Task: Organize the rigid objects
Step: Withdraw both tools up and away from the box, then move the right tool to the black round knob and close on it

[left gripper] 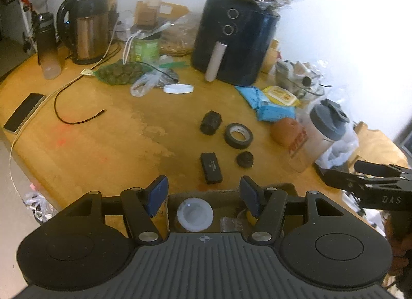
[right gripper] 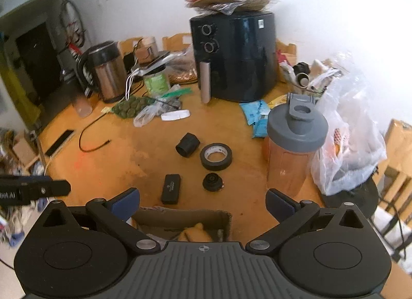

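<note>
Both my grippers hover over the near edge of the wooden table [left gripper: 103, 149], each empty. My left gripper [left gripper: 203, 196] has its jaws part open, nothing between the blue pads; under it sits an open cardboard box [left gripper: 280, 187] with a white plastic cap [left gripper: 195, 215] inside. My right gripper [right gripper: 203, 203] is spread wide, also holding nothing, above the same cardboard box.

Task items lie in a loose cluster on the bare table just past the box: a flat black rectangular case [right gripper: 170, 188] nearest, a small black knob-like part [right gripper: 212, 182] just beside it to the right, a roll of black tape [right gripper: 215, 156] lying flat behind that, and a short black cylinder adapter [right gripper: 187, 144] on its side just beside the tape, to its left. None touch a gripper.

Right of the cluster stands a shaker bottle [right gripper: 293, 149] with a grey lid. Behind: a black air fryer [right gripper: 239, 57], a steel kettle [right gripper: 105, 72], a white lid [right gripper: 175, 115], a phone [left gripper: 24, 112] at the left edge, and a loose black cable [left gripper: 77, 116].
</note>
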{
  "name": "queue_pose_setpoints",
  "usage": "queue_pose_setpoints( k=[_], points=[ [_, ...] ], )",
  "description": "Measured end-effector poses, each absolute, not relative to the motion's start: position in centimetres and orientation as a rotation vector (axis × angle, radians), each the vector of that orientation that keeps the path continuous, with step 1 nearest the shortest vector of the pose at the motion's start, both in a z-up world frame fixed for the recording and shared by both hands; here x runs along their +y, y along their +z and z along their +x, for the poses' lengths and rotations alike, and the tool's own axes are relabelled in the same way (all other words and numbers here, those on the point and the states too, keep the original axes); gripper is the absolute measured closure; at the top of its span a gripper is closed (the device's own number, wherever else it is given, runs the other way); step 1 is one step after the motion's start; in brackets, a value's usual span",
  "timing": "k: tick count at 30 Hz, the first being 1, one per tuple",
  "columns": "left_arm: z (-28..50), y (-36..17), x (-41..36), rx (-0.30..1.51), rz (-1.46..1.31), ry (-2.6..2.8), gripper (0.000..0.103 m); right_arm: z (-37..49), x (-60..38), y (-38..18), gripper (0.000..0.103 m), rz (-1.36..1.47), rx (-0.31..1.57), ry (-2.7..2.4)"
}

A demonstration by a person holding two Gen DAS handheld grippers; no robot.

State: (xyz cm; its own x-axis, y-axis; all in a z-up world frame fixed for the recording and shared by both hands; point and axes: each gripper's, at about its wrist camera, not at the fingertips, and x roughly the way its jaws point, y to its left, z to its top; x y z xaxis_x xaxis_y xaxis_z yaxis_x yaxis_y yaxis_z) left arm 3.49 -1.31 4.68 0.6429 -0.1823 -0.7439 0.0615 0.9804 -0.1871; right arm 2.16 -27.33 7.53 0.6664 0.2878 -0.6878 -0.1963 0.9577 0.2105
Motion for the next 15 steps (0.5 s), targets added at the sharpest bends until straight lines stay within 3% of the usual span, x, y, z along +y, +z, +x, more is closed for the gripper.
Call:
queue_pose_setpoints(
  k=[15],
  points=[
    [4.3, 2.9, -1.6, 0.912, -0.147, -0.048, 0.042, 5.7, -28.4, 4.5, 0.0, -0.027, 0.866, 0.406]
  ],
)
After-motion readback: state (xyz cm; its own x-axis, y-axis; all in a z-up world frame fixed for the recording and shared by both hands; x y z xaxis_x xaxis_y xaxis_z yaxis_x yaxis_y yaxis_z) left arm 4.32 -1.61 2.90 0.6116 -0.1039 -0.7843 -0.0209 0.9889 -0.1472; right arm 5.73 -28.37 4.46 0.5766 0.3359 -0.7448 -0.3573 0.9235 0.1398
